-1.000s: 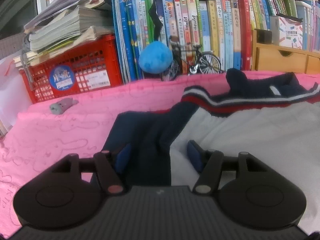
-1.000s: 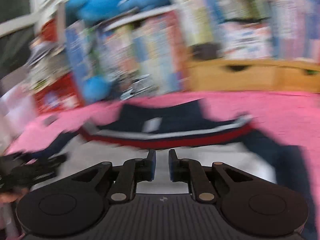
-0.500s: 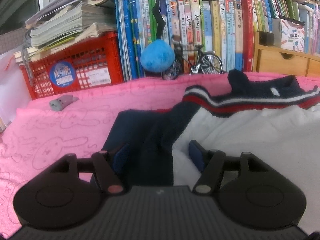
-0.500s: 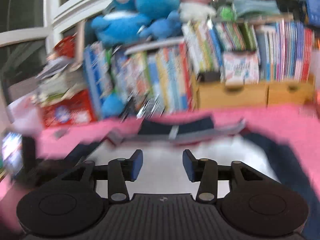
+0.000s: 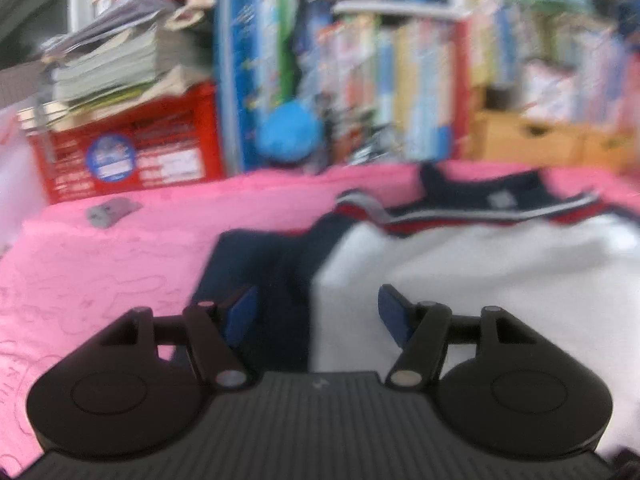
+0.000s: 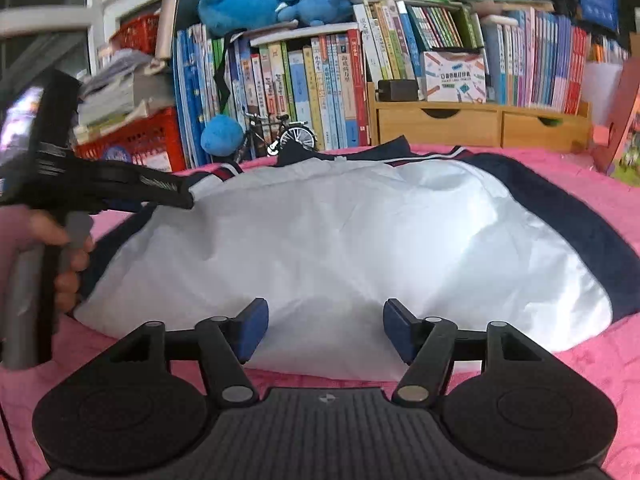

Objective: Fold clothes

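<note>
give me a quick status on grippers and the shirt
Left gripper open over navy sleeve. Right gripper open at white shirt hem. Nothing blocking.

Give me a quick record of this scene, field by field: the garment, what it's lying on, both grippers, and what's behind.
garment: white shirt with navy sleeves and a red, white and navy striped collar, spread flat
surface: pink blanket
left gripper: open, over the navy left sleeve, gripping nothing
right gripper: open, at the shirt's near hem, gripping nothing
hand: holding the left gripper's handle
background: bookshelf, red crate, wooden drawers
image quality: left wrist view blurred
</note>
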